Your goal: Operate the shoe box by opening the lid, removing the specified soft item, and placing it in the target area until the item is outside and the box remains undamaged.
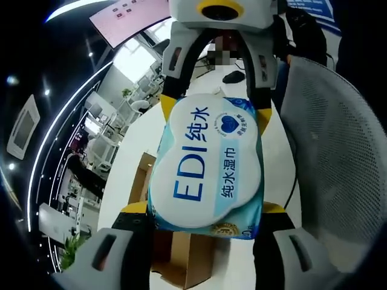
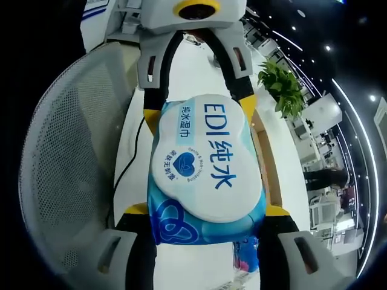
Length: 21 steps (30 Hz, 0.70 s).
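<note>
Two grippers pinch one soft pack of wet wipes [image 1: 208, 172] from opposite ends: the left gripper [image 1: 205, 217] clamps its near edge, and the right gripper [image 2: 205, 220] clamps the other. The pack hangs in the air above the white bench [image 1: 130, 175], with the brown shoe box [image 1: 181, 260] below it. Removal looks done; setting the pack down in the target area is judged still to come.
</note>
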### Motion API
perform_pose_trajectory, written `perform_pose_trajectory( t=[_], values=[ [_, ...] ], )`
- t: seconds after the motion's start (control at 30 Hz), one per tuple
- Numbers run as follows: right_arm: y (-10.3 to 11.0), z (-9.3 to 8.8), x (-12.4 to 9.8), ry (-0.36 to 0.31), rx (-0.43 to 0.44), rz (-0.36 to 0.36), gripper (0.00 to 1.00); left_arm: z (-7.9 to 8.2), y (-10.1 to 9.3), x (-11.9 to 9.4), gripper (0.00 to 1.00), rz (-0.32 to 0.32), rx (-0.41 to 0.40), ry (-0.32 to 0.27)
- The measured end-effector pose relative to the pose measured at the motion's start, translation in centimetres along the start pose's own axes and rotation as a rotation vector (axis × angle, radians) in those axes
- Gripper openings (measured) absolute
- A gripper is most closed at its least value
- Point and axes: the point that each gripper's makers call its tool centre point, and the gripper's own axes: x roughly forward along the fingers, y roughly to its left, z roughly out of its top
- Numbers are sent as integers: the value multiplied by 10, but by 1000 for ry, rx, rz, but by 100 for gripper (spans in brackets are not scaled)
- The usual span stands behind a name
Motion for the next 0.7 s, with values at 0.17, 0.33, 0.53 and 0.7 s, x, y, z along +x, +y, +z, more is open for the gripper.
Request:
perform_pose_trajectory(
  t=[0.17, 0.33, 0.53, 0.7],
  values=[
    [12, 0, 2, -2, -4, 35, 65, -5, -13, 1, 66, -19, -32, -1],
    [23, 2, 5, -10, 1, 68, 65, -9, -24, -1, 66, -36, -57, 16],
    [35, 1, 6, -16, 8, 87, 65, -11, -36, -1, 67, -49, -67, 29],
    [40, -1, 11, -14, 11, 112, 65, -16, -41, 2, 67, -65, -85, 32]
  ],
)
